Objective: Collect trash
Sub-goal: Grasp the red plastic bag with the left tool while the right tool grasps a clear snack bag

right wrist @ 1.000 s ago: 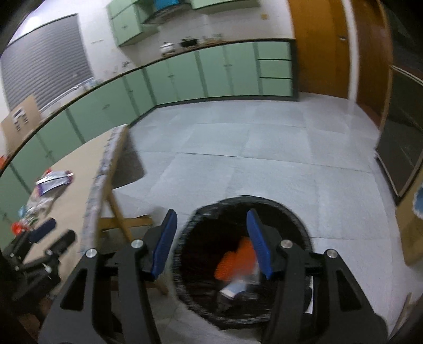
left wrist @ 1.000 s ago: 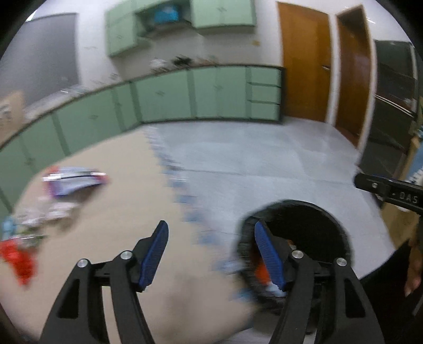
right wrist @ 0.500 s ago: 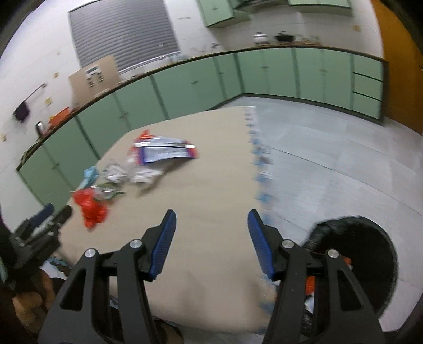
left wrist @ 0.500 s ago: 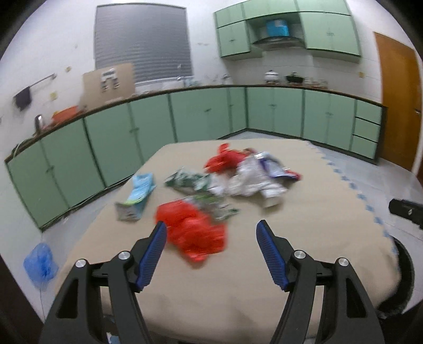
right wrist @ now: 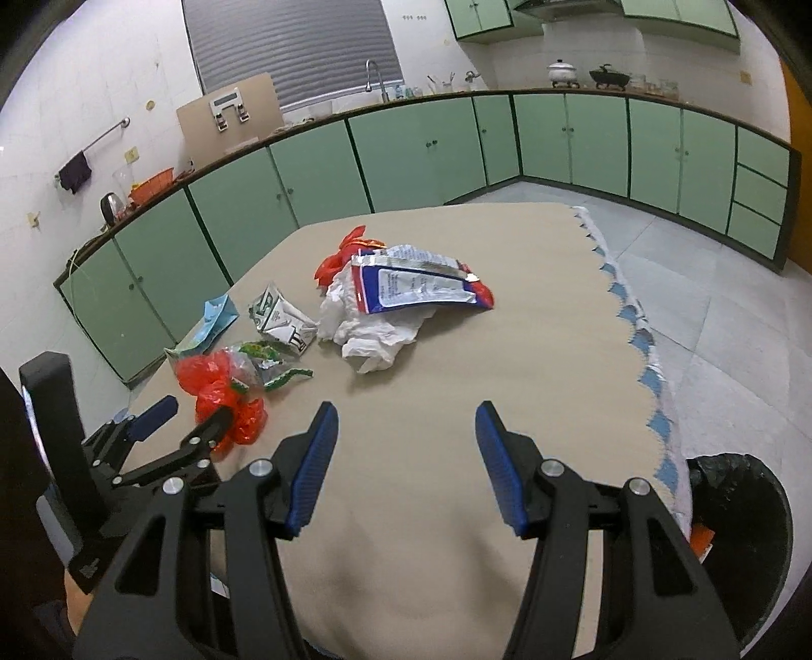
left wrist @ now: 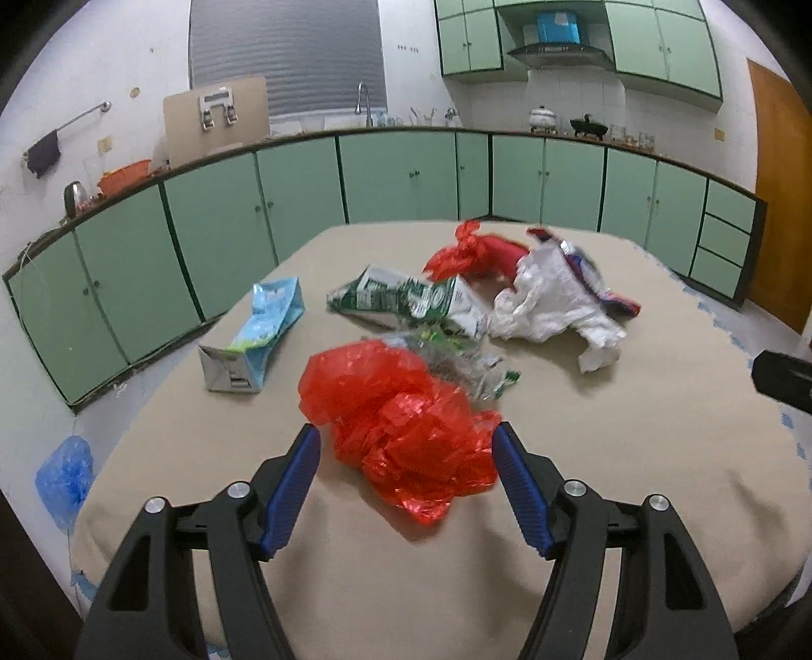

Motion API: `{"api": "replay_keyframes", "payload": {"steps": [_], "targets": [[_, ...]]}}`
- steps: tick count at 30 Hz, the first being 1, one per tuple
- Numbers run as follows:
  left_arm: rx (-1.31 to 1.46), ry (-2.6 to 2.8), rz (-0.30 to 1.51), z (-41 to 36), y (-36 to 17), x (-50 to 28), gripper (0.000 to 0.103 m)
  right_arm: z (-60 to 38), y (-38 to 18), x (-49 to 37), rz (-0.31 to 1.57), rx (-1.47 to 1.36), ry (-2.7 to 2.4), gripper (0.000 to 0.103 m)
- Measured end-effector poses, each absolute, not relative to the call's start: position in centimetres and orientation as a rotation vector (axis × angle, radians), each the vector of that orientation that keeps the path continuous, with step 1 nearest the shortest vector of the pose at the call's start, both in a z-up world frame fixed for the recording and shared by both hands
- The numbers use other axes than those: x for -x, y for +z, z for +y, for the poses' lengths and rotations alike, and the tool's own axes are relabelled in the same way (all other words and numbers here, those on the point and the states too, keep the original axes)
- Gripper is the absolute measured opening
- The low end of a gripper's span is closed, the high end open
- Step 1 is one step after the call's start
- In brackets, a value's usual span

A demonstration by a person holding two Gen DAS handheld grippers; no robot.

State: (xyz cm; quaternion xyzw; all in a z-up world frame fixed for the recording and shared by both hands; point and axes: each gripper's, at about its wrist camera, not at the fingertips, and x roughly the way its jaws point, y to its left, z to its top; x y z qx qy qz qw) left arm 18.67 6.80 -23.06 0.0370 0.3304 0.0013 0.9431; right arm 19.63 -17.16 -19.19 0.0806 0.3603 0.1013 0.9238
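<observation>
A home kitchen: long run of pale green base cabinets (left wrist: 406, 177) under a dark worktop, matching wall cupboards (left wrist: 660, 45), curved steel tap (left wrist: 361, 101), white lidded pot (left wrist: 543, 118), grey tiled floor (right wrist: 710, 284), brown wooden door (left wrist: 779, 203).

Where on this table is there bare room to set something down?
Bare cloth lies between the white bag and the scalloped edge, and ahead of the right gripper. The left half is crowded: red bag, cartons, wrappers.
</observation>
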Motion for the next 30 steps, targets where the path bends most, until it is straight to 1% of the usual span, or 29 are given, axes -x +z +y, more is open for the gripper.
{"api": "replay_keyframes", "payload": {"steps": [1, 2, 4, 5, 7, 11, 19, 30], "targets": [[-0.069, -0.001, 0.685, 7.0, -23.3, -18.8, 0.061, -17.0, -19.3, -19.8, 0.742, -0.164, 0.209, 0.055], [-0.058, -0.005, 0.699, 7.3, -23.6, -19.0, 0.046, -16.7, -19.5, -19.9, 0.745, -0.162, 0.213, 0.055], [-0.041, -0.025, 0.71, 7.8, -23.6, -19.2, 0.031, -16.1, -19.6, -20.2, 0.749, -0.157, 0.22, 0.055], [-0.038, -0.024, 0.7, 8.0, -23.4, -19.0, 0.025, -15.6, -19.7, -20.3, 0.753, -0.152, 0.226, 0.055], [-0.027, -0.03, 0.677, 8.5, -22.6, -18.5, 0.019, -14.9, -19.8, -20.5, 0.755, -0.143, 0.24, 0.055], [-0.009, -0.042, 0.639, 9.4, -21.1, -17.5, 0.017, -12.9, -20.0, -21.1, 0.761, -0.122, 0.272, 0.055], [-0.004, -0.026, 0.602, 11.7, -19.5, -16.0, 0.016, -8.1, -20.4, -22.8, 0.775, -0.081, 0.35, 0.055], [0.001, 0.046, 0.579, 17.3, -19.4, -15.7, 0.016, -2.3, -21.3, -25.7, 0.794, -0.054, 0.405, 0.055]]}}
